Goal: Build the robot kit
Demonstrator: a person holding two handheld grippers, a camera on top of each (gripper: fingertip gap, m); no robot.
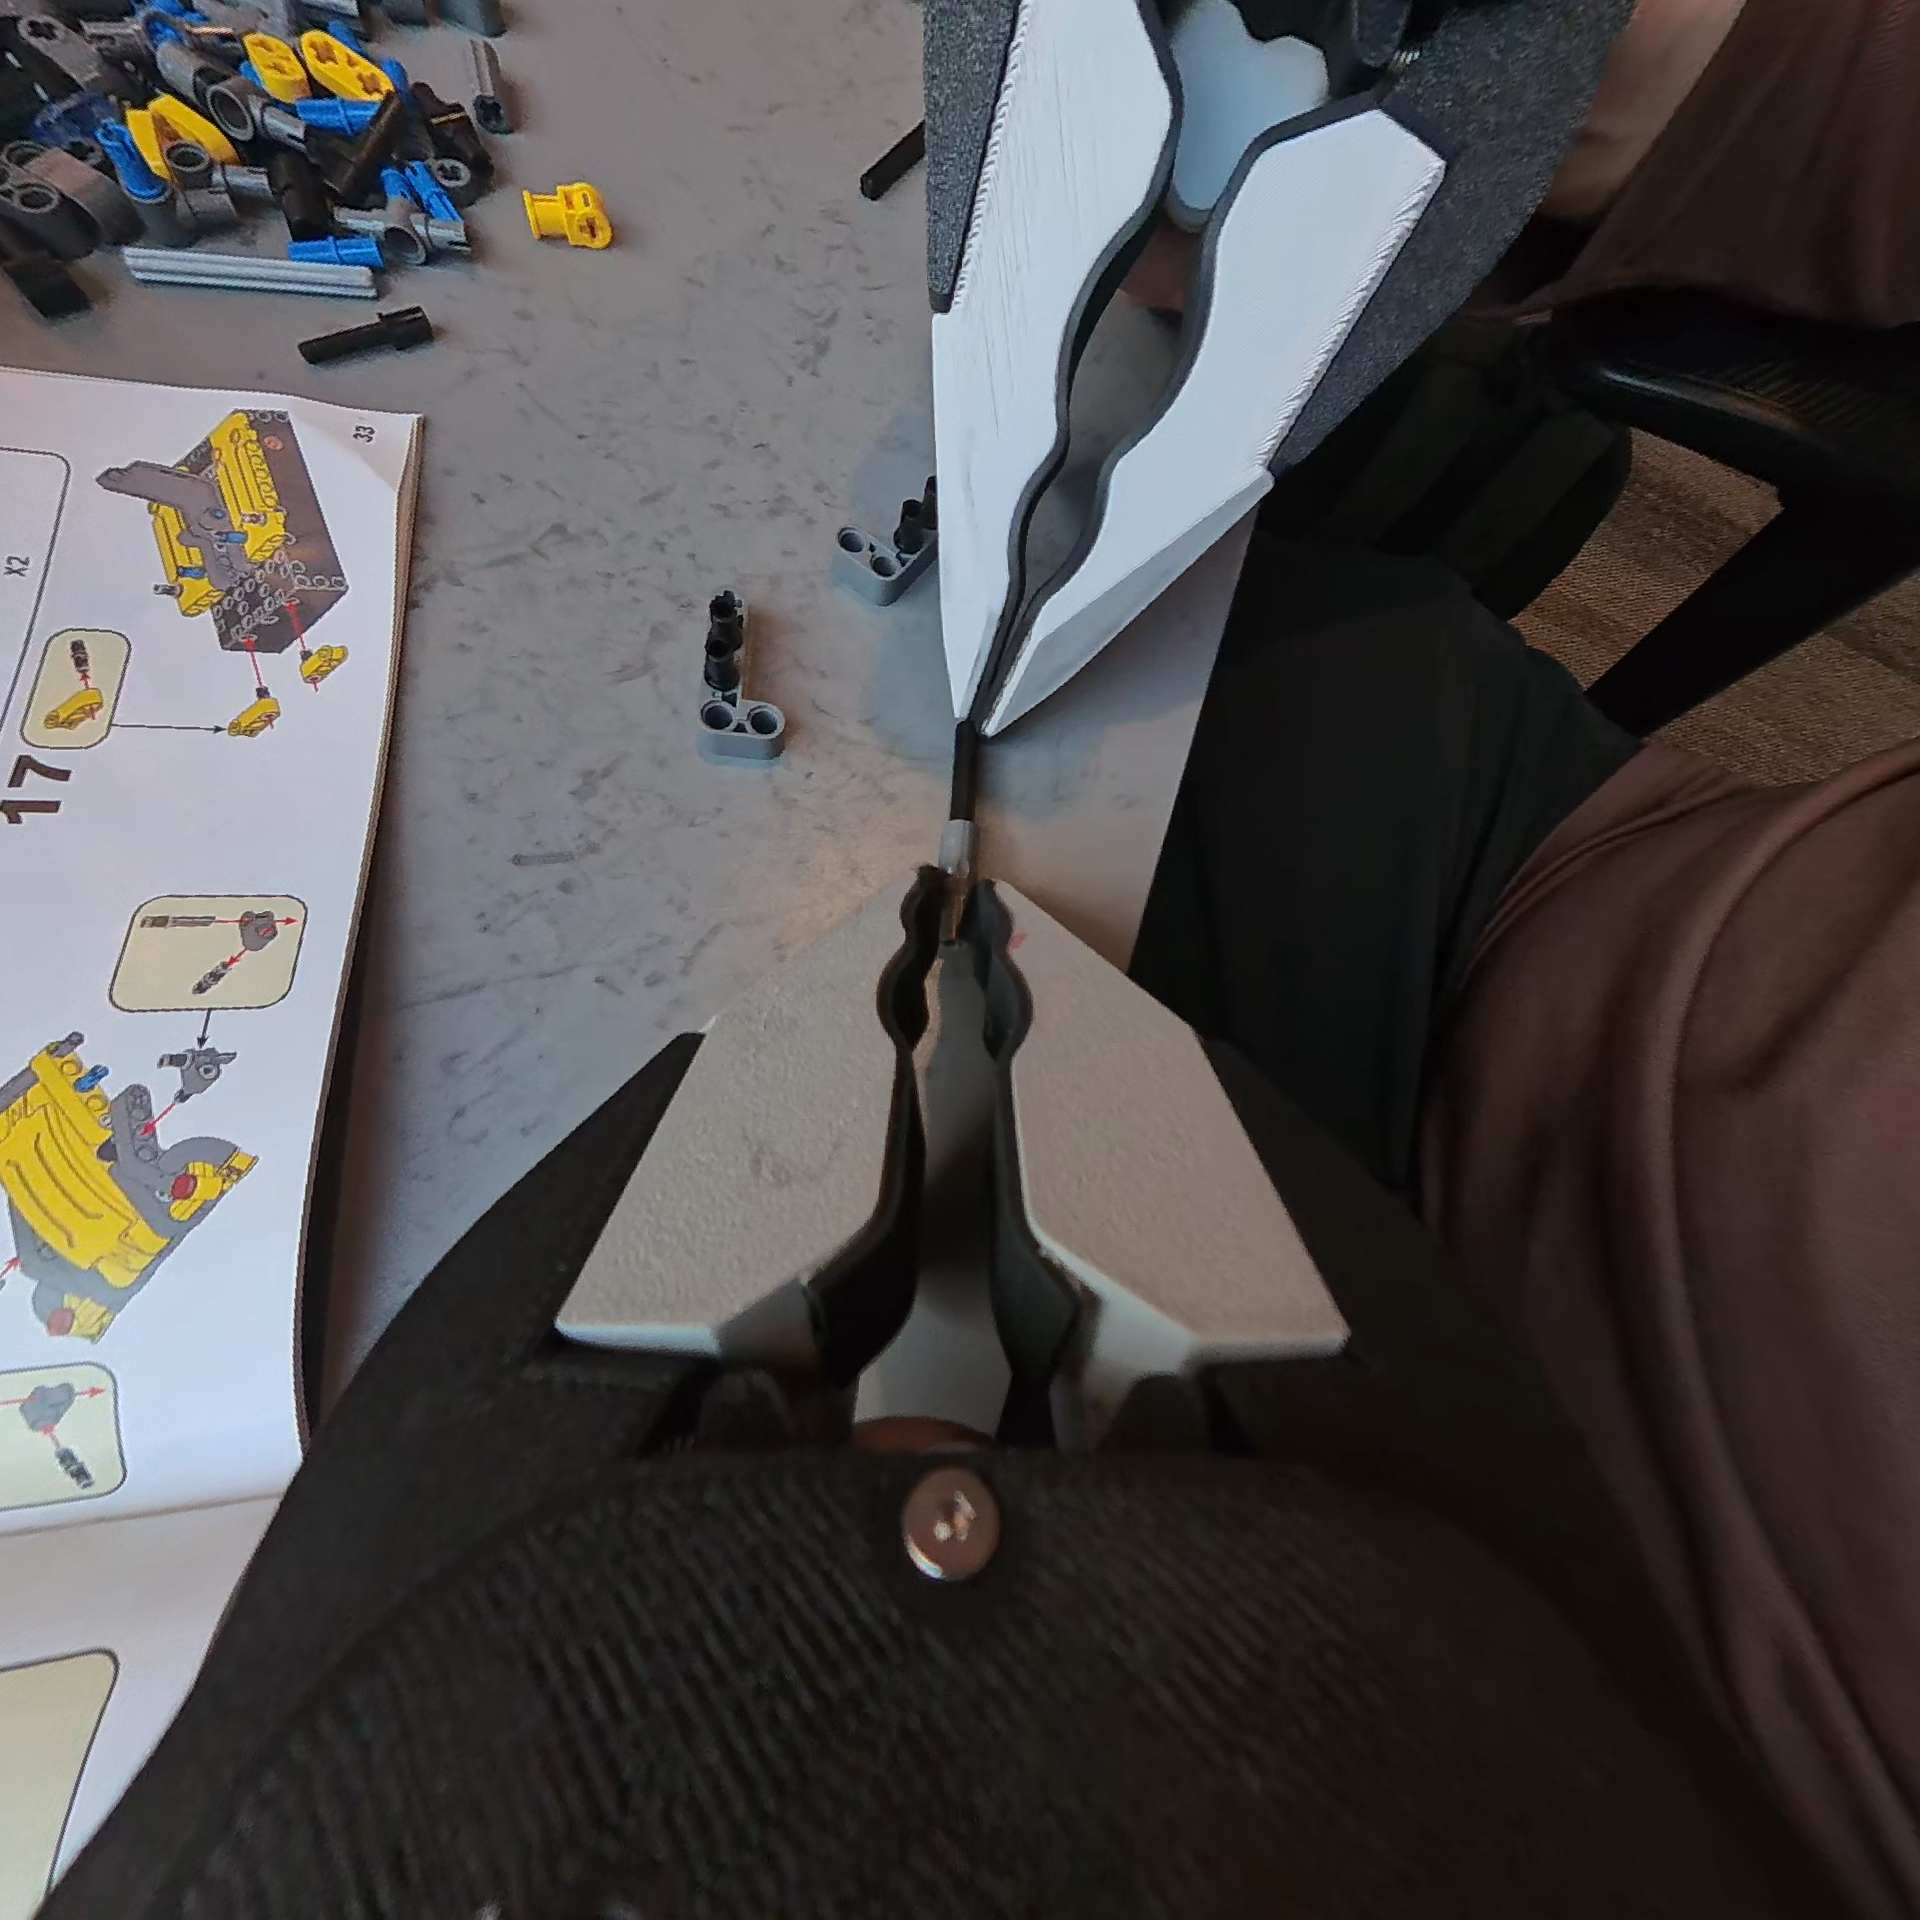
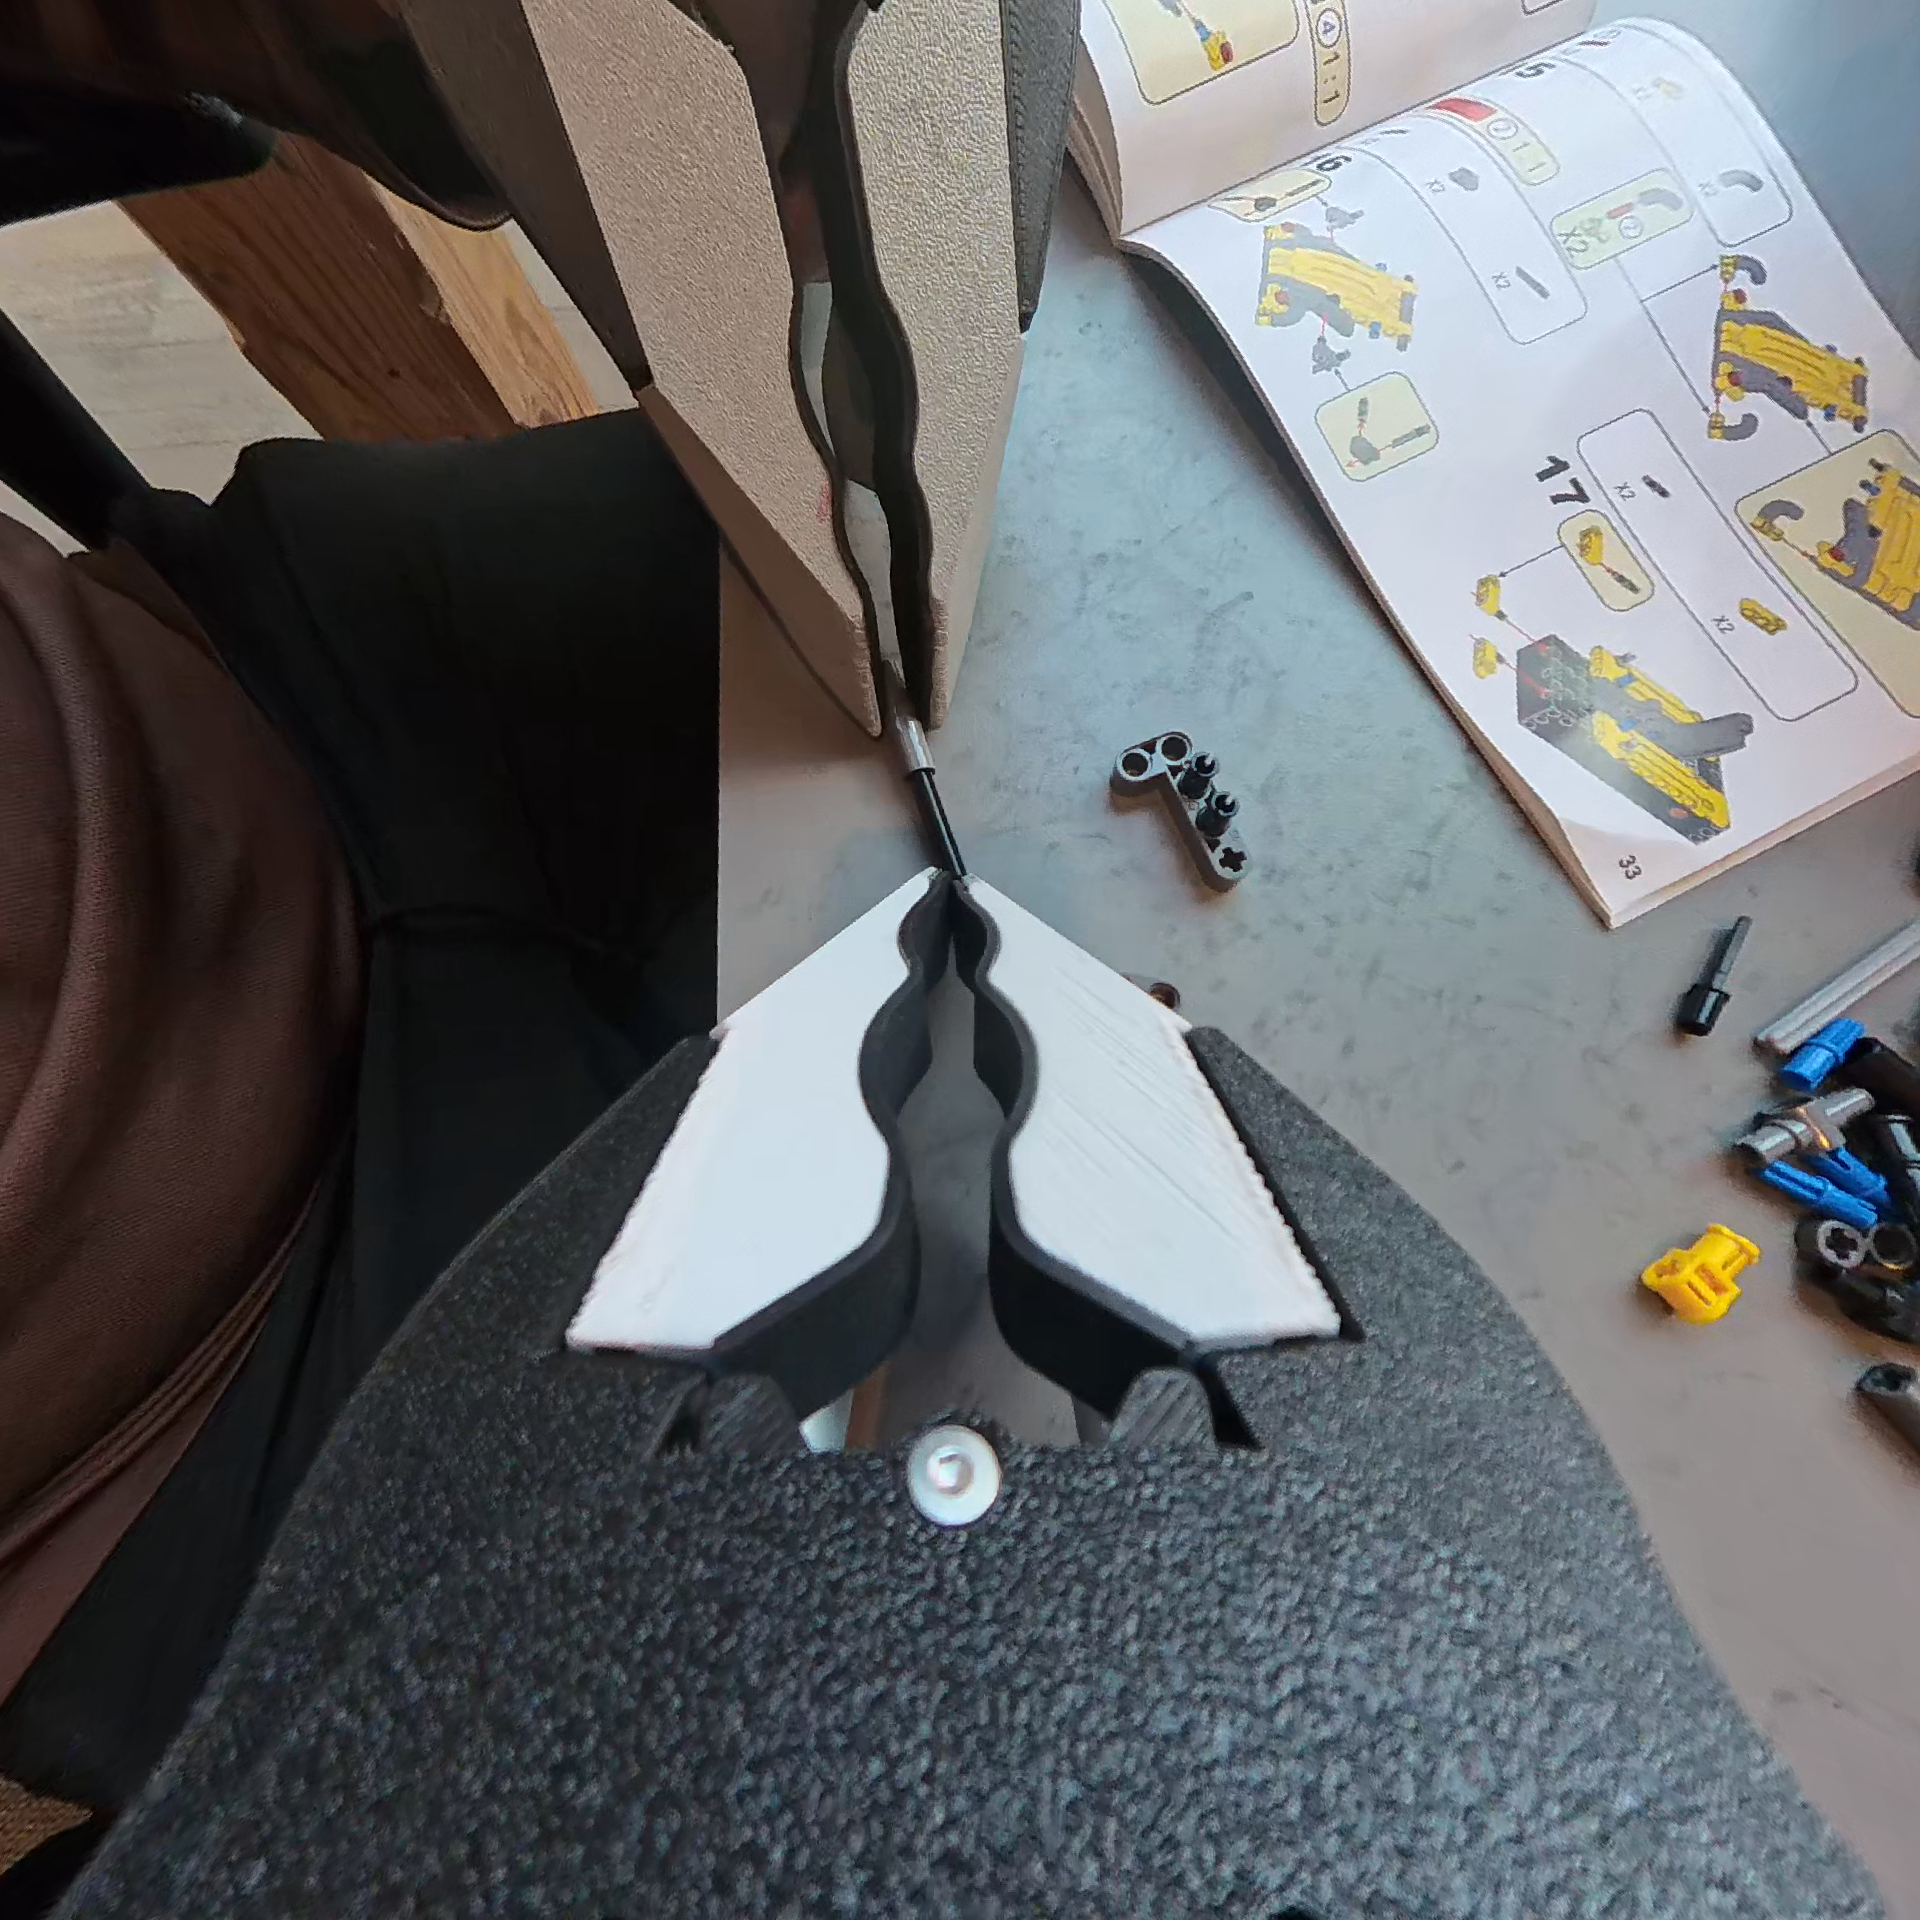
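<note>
My left gripper [image 1: 951,896] has beige fingers and is shut on a small pale grey sleeve [image 1: 956,847]. My right gripper [image 2: 951,883] has white fingers and is shut on a thin black axle [image 2: 935,821]. The axle's end sits in the sleeve [image 2: 911,744], so the two grippers meet tip to tip over the table's near edge. In the left wrist view the right gripper [image 1: 977,724] comes down from the top with the axle [image 1: 963,774]. In the right wrist view the left gripper [image 2: 902,712] comes from the top.
A grey L-shaped beam with black pins [image 1: 738,686] [image 2: 1184,795] lies close by, and a second one [image 1: 883,556] is half hidden behind the right gripper. An open instruction booklet [image 1: 208,831] [image 2: 1507,416], a parts pile [image 1: 208,135] [image 2: 1839,1143], and a yellow connector [image 1: 568,215] [image 2: 1699,1270] lie farther off. A person's lap borders the table edge. Less than 4 cm separates the two grippers' tips. About 12 cm separates my right fingertips from the yellow connector [image 1: 568,215]. My right wrist view [image 2: 1691,1246] looks at it from another angle.
</note>
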